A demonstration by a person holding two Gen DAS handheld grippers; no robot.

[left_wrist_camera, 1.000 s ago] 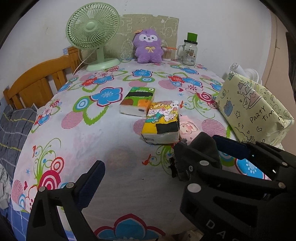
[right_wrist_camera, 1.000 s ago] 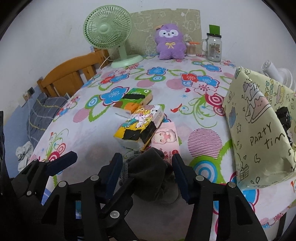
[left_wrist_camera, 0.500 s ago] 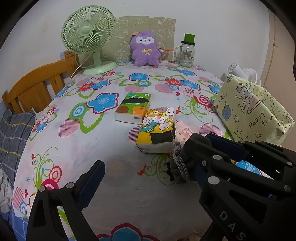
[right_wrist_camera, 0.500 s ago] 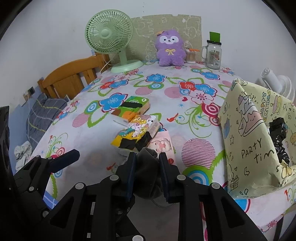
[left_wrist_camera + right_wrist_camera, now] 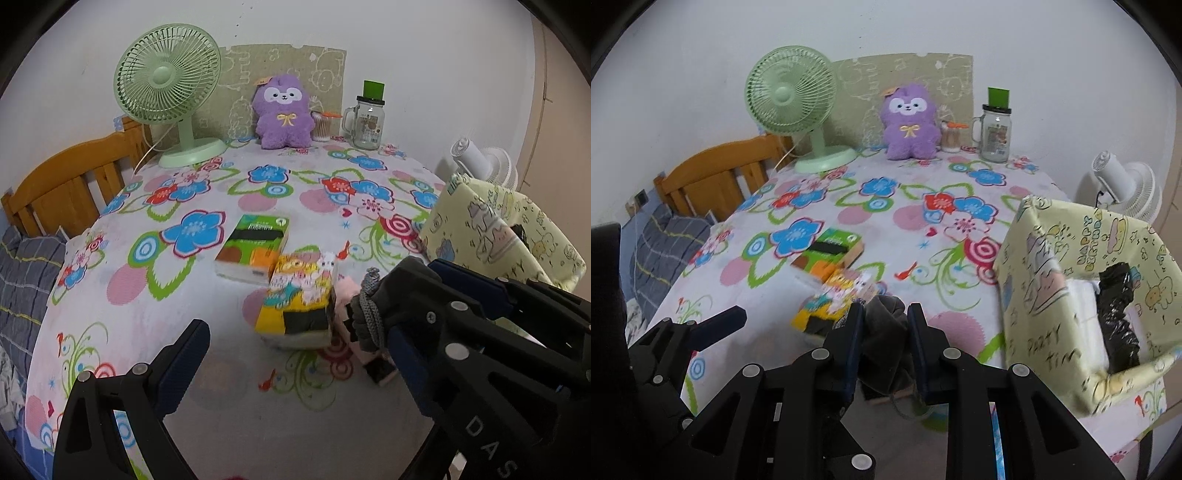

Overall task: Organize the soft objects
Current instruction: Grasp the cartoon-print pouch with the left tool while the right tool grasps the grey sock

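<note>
your right tongs (image 5: 884, 332) are pinched tight on a dark grey knitted cloth (image 5: 886, 328), which bulges up between the two fingers and hangs below them, above the near part of the tabletop (image 5: 768, 295). from the left wrist view the same cloth (image 5: 369, 317) shows its ribbed grey edge poking out of the right tongs (image 5: 413, 291). your left tongs (image 5: 295, 332) are spread wide with nothing between the fingers; only one finger (image 5: 184, 365) shows clearly there.

just beyond the cloth lie a yellow cartoon tissue pack (image 5: 299, 299) and, touching its far corner, a green and orange tissue pack (image 5: 255, 247). a pink pack (image 5: 347, 291) lies beside the yellow one, mostly hidden. to your right stands a pale yellow "party time" paper box (image 5: 1052, 295), open at the top, with something black (image 5: 1115, 325) inside. at the far edge sit a purple plush (image 5: 910, 122), a green fan (image 5: 792, 107) and a glass mug jar (image 5: 995, 136).
</note>
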